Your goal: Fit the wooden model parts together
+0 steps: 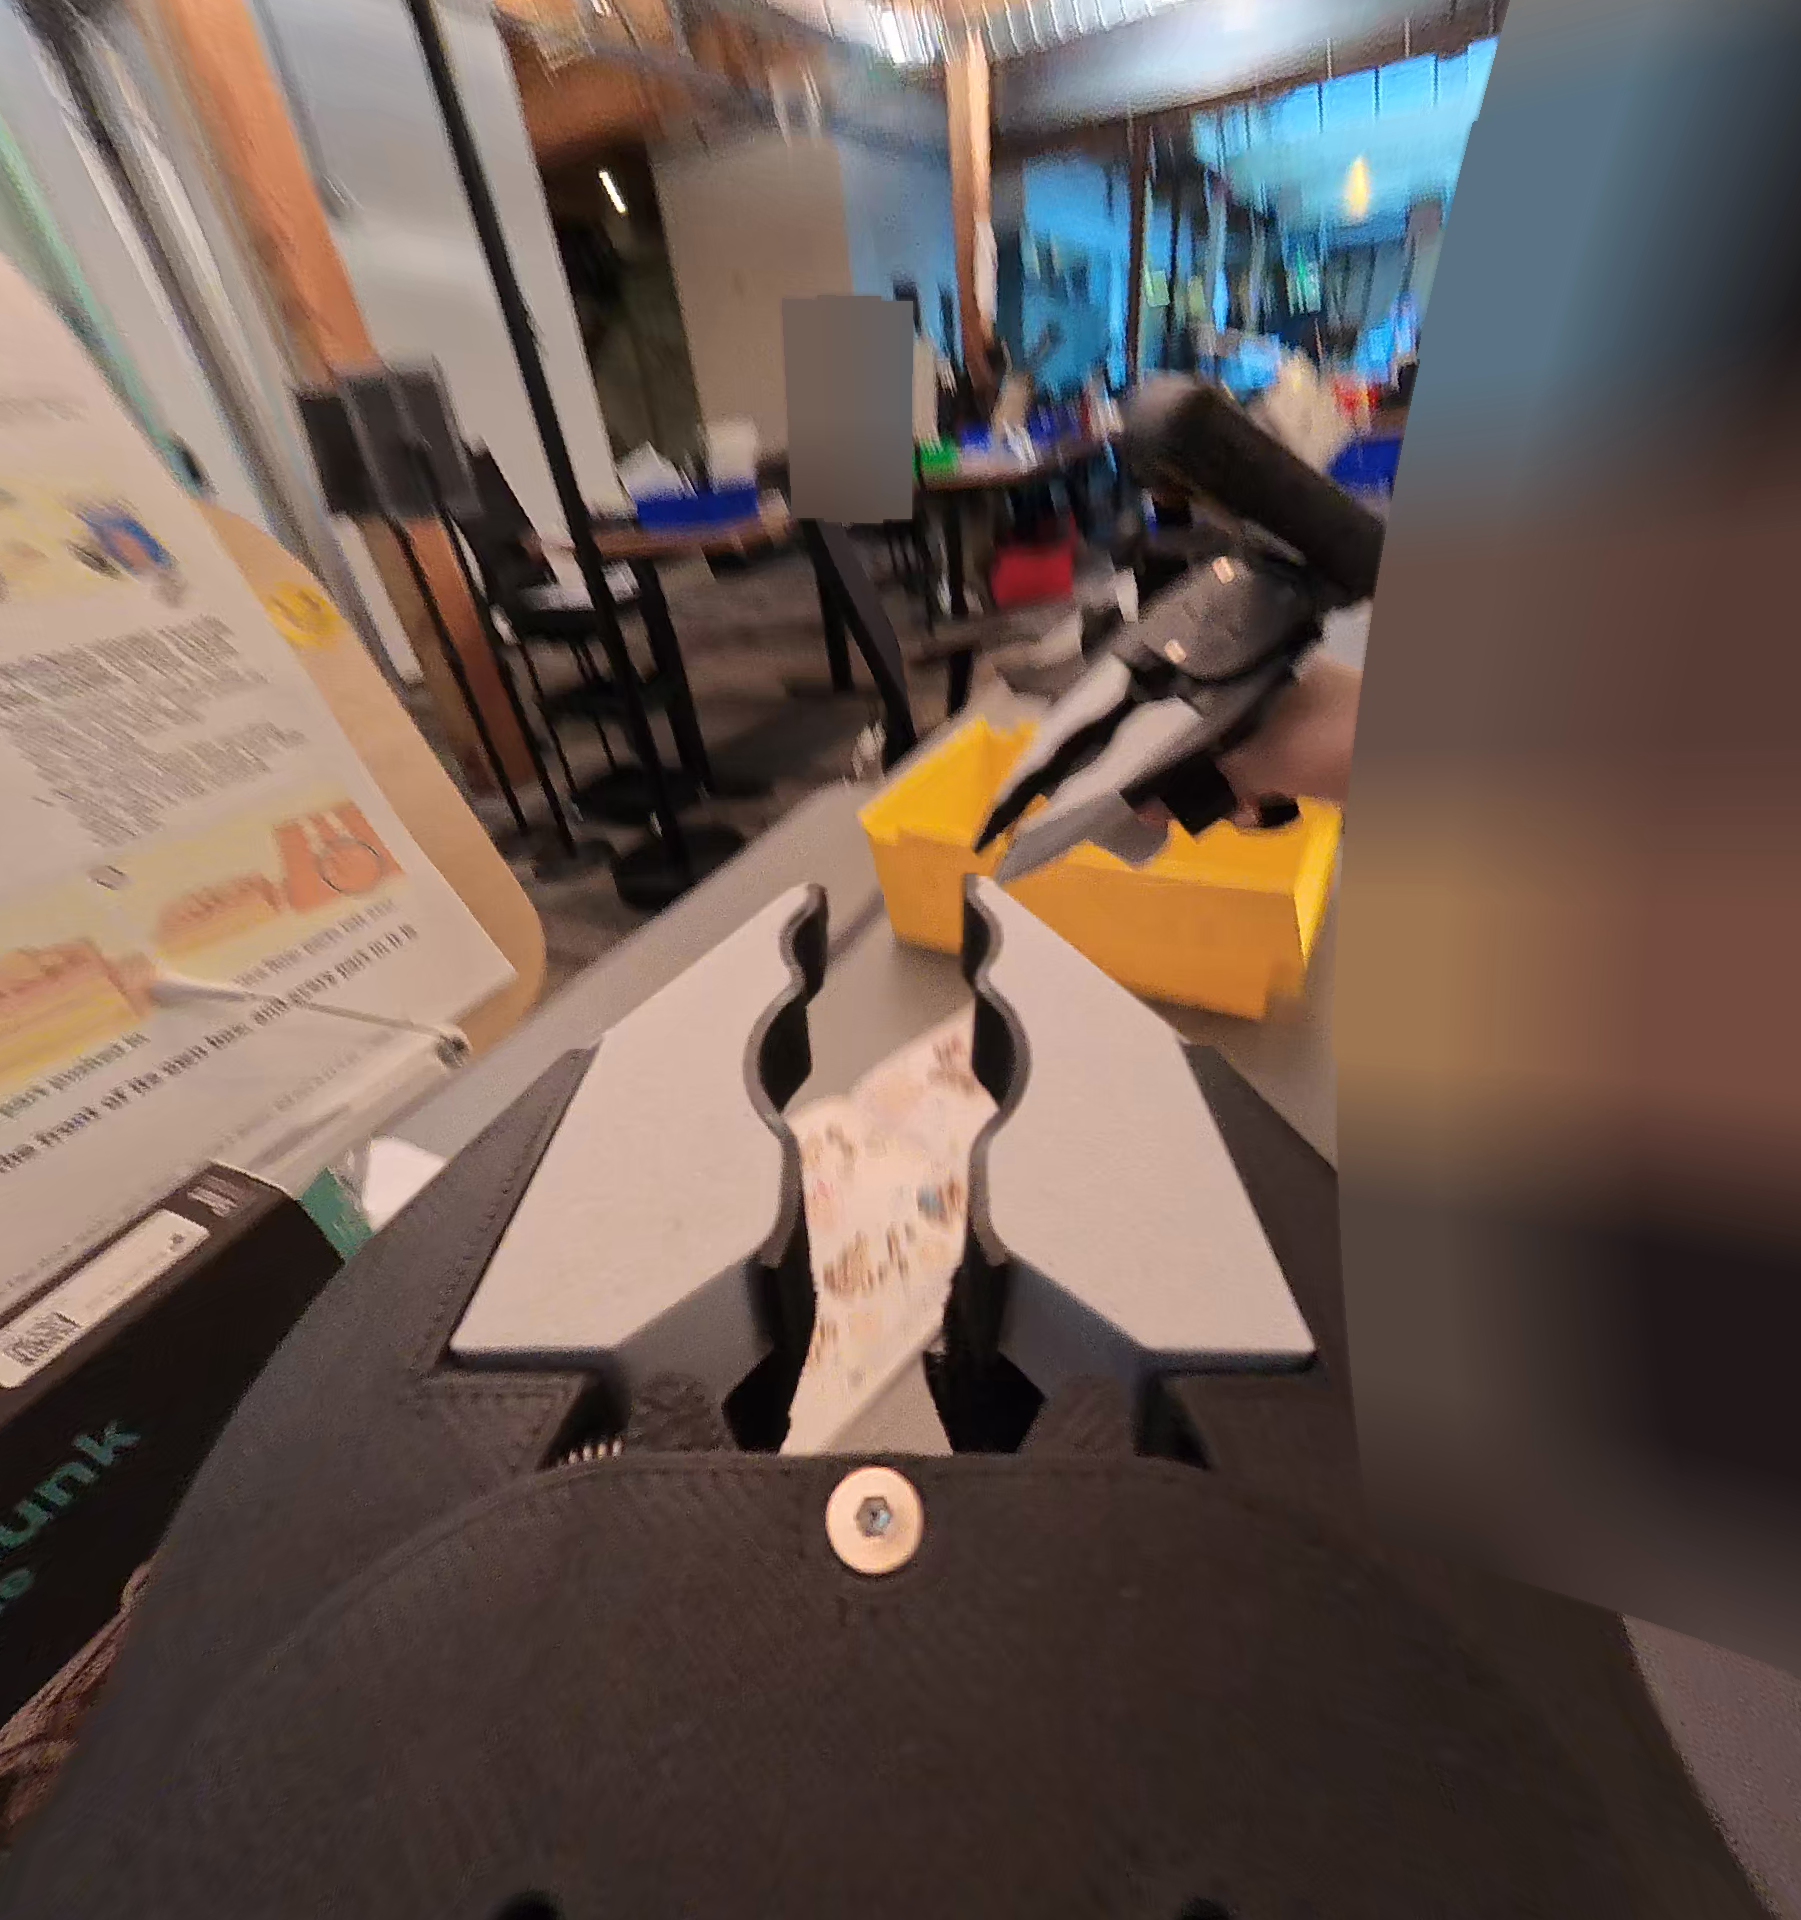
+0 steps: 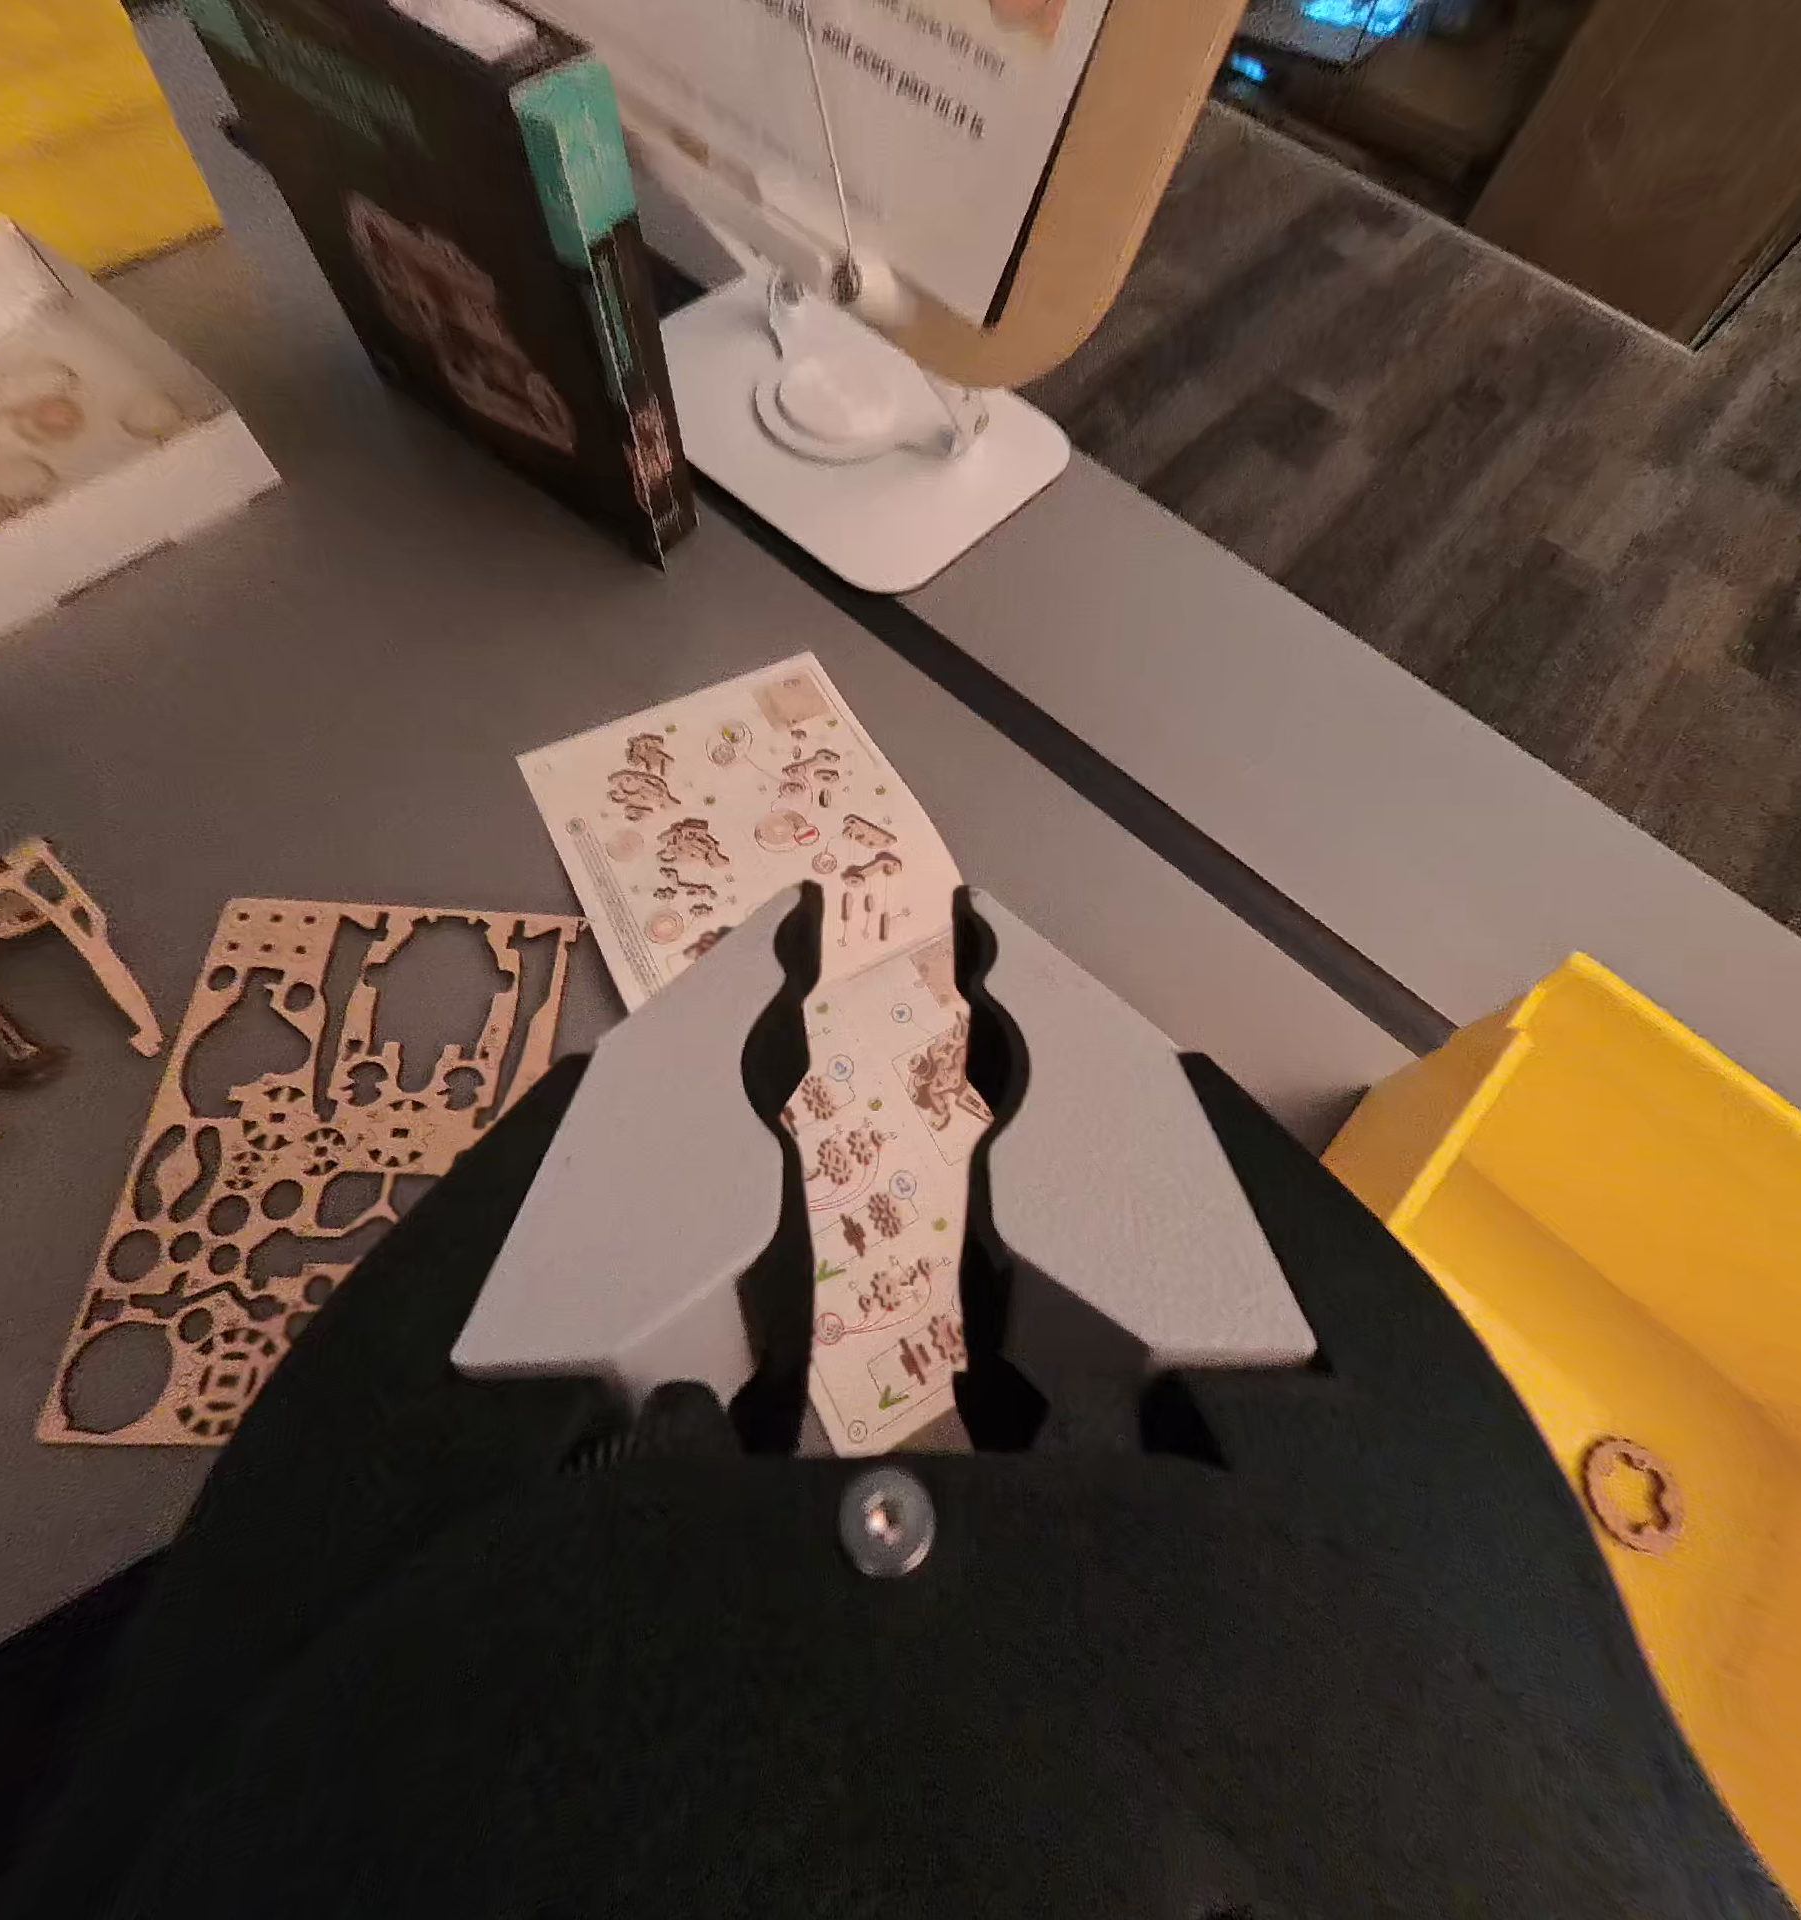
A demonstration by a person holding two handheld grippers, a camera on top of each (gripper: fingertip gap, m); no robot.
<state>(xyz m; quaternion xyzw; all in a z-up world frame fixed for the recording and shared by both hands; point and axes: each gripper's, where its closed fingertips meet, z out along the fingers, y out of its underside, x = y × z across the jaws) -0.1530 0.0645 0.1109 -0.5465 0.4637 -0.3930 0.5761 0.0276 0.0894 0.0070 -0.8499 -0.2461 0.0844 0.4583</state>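
In the right wrist view my right gripper [image 2: 885,899] is open and empty, hovering above a printed instruction sheet [image 2: 730,821] on the grey table [image 2: 356,727]. A punched-out wooden parts sheet [image 2: 324,1143] lies flat to its left. A partly built dark and pale wooden model [image 2: 13,966] stands at the left edge. A small wooden ring part [image 2: 1634,1496] lies in the yellow bin [image 2: 1602,1195] at the right. In the left wrist view my left gripper [image 1: 896,894] is open and empty, low over the instruction sheet [image 1: 896,1174]. The right gripper [image 1: 1005,847] shows farther off, held by a hand in front of the yellow bin [image 1: 1135,914].
A black kit box [image 2: 480,270] stands upright at the back beside a white stand base [image 2: 875,457] holding a wooden board with a printed page [image 1: 127,727]. A white tray [image 2: 65,447] and another yellow bin [image 2: 44,104] sit at the far left. The table edge [image 2: 1395,831] runs diagonally at the right.
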